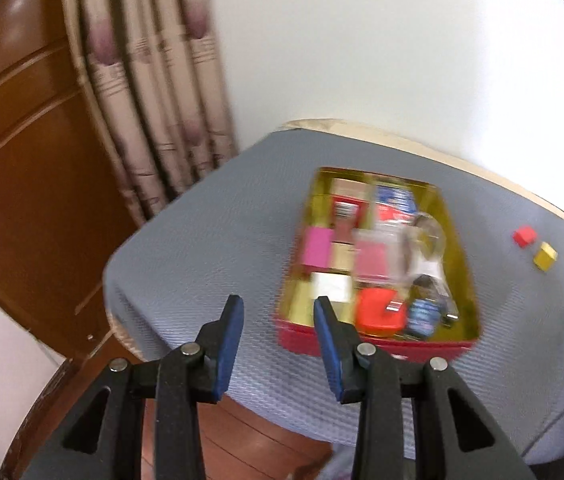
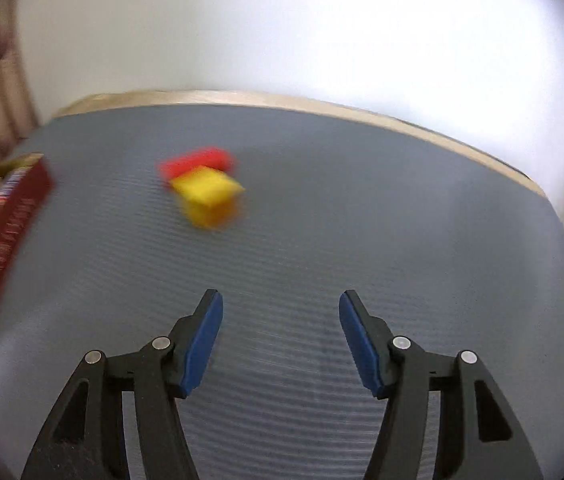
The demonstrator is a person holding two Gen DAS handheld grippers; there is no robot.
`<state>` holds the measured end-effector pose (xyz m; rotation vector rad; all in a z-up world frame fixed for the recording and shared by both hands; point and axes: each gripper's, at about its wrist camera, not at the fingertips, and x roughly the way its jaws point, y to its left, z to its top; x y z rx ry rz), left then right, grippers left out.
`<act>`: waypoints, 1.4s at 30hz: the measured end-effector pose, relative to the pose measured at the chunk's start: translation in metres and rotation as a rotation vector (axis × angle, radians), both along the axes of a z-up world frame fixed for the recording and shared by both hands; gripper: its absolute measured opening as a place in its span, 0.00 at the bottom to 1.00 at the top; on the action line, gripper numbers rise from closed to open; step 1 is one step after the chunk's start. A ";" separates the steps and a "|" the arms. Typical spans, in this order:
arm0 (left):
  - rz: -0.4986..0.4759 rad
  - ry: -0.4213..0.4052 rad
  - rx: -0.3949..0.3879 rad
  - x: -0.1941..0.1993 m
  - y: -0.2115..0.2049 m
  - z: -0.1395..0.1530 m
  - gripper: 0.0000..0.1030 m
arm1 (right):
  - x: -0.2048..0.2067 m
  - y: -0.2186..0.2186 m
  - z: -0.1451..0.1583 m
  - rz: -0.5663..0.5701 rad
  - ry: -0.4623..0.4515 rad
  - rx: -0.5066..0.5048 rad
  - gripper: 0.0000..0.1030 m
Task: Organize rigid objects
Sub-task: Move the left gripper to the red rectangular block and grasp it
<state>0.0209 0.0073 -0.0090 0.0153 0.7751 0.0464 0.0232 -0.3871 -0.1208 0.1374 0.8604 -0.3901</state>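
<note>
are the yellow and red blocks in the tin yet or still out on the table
Out. The yellow block and red block sit on the grey table mat, apart from the tin, ahead of the right gripper, whose jaws are open and empty.

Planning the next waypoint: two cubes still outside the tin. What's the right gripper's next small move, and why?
Probably ease the right gripper forward to straddle the yellow cube. Its fingers are apart with nothing between them, and that cube is the nearer one, ahead and slightly left on the mat, with the red cube just behind it. Both lie loose outside the tin, which already holds the other items.
</note>
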 end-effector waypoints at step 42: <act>-1.204 0.455 0.178 0.236 -0.380 -0.062 0.37 | -0.044 -0.086 -0.004 0.045 -0.303 0.615 0.84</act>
